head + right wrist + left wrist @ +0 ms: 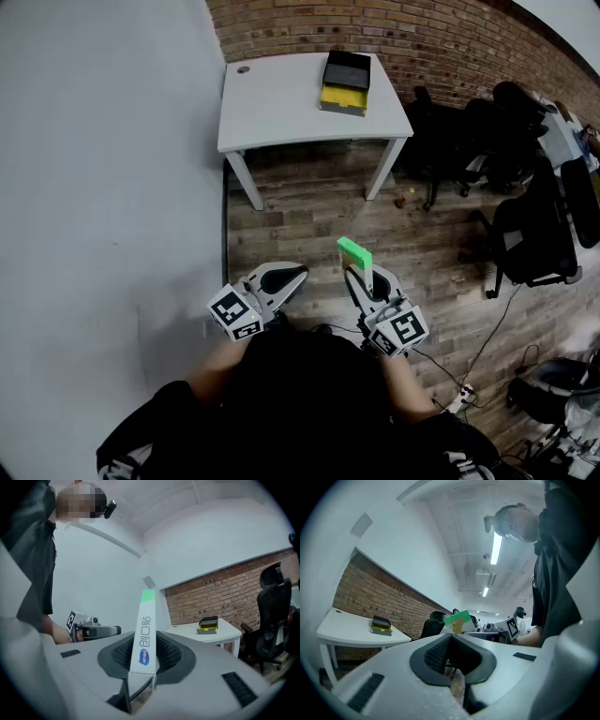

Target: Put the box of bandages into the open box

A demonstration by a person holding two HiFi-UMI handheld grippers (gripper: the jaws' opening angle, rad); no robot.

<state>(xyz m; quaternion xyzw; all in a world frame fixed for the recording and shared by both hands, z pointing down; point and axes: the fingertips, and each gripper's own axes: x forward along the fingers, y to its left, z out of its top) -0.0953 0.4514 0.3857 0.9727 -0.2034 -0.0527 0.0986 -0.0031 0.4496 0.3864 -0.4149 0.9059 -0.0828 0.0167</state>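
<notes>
The box of bandages (354,252), slim, white with a green end, stands upright between the jaws of my right gripper (362,273), which is shut on it. In the right gripper view the box of bandages (146,637) rises from the pads of the right gripper (145,654). My left gripper (284,278) hangs beside it, shut, with nothing held; its tips (449,638) meet. The open box (345,82), black with a yellow side, sits far ahead on a white table (277,105). It also shows as the open box (381,625) and the open box (208,624).
Black office chairs (531,225) stand to the right on the wood floor, with more chairs (466,141) beside the table. A brick wall (422,37) runs behind the table and a white wall (103,187) lies to the left. Cables (466,389) lie at lower right.
</notes>
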